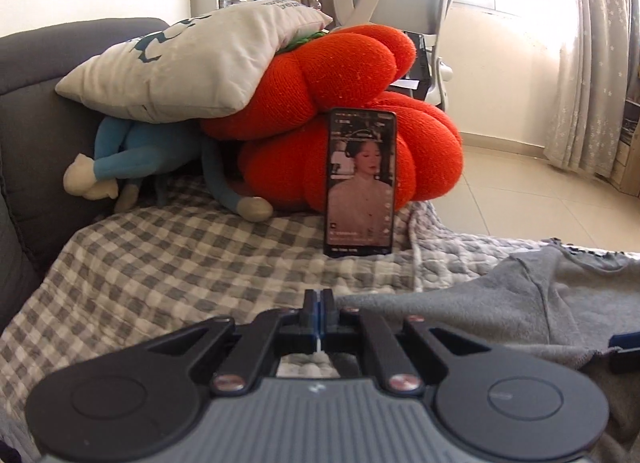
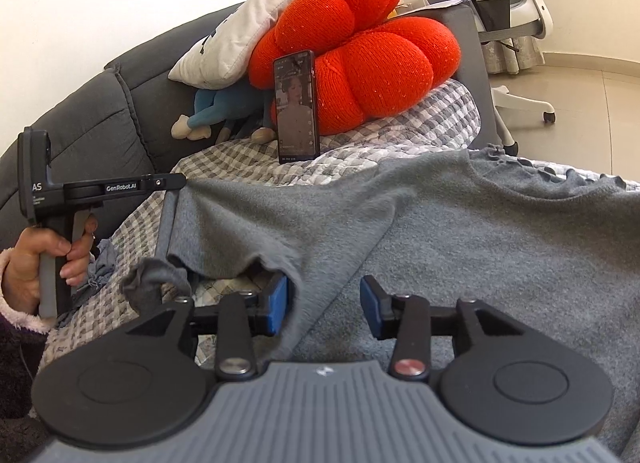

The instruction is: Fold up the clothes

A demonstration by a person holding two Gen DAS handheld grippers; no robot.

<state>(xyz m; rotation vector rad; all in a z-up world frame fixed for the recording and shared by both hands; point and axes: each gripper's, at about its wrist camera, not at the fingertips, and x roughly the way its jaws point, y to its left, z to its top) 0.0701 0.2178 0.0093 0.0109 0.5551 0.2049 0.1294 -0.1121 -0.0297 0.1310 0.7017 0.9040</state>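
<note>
Here, grey sweatshirt (image 2: 460,231) spread over checked blanket (image 2: 224,155) on dark grey sofa (image 2: 100,111), filling right and centre of right wrist frame. Right gripper (image 2: 324,305) fingers wide apart, blue pads either side of fabric fold. Left gripper (image 1: 319,303) fingers pressed together, apparently pinching sweatshirt edge, though contact unclear. Phone (image 1: 360,183) upright against orange pumpkin cushion (image 1: 352,119), upper centre.

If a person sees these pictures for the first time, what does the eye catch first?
Most striking are the two bright orange knitted pumpkin cushions, stacked at the sofa's far end. A lit phone stands upright against them on the checked blanket. Nearer, the grey sweater lies spread, with the open right gripper at its edge.
</note>
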